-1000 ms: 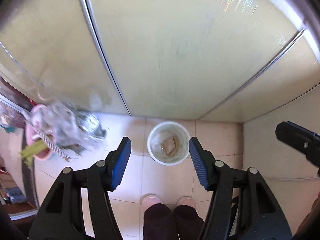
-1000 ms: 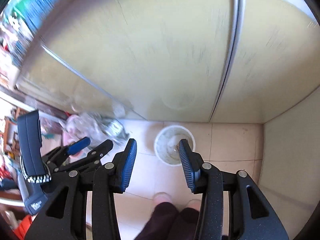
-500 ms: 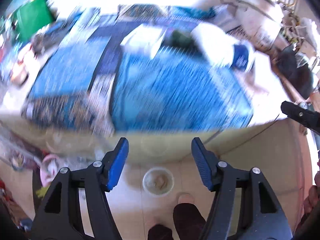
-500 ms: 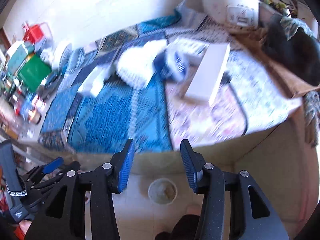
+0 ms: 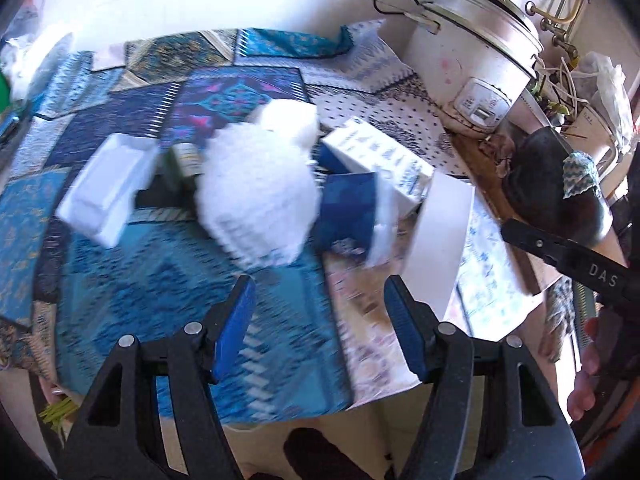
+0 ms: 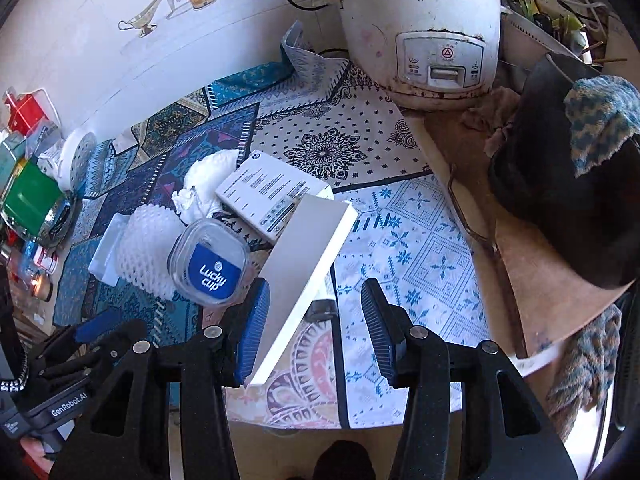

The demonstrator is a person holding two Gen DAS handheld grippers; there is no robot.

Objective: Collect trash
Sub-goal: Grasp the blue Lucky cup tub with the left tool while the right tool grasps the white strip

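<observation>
Left wrist view: the left gripper (image 5: 318,320) is hovering over the near edge of the table (image 5: 120,280), jaws spread wide and holding nothing. The trash is sitting in a loose cluster mid-table: a white foam net (image 5: 256,196), a blue-labelled cup (image 5: 348,212), a printed carton (image 5: 380,160), a white foam block (image 5: 104,188) and a long white box (image 5: 440,240). Much of it is blurring, so the camera is likely swinging. Right wrist view: the right gripper (image 6: 316,328) is hanging above the long white box (image 6: 308,280), jaws apart and empty, the near end of the box lying between them; this looks like lining up for a pick. The cup (image 6: 212,264), marked "Lucky cup", is touching the foam net (image 6: 148,256), with crumpled tissue (image 6: 204,184) and the carton (image 6: 272,196) just behind. A rice cooker (image 6: 420,32) is standing at the back, apart from the trash. Change: a second ago both cameras were pointing down at a floor bin; both are now facing the tabletop.
</observation>
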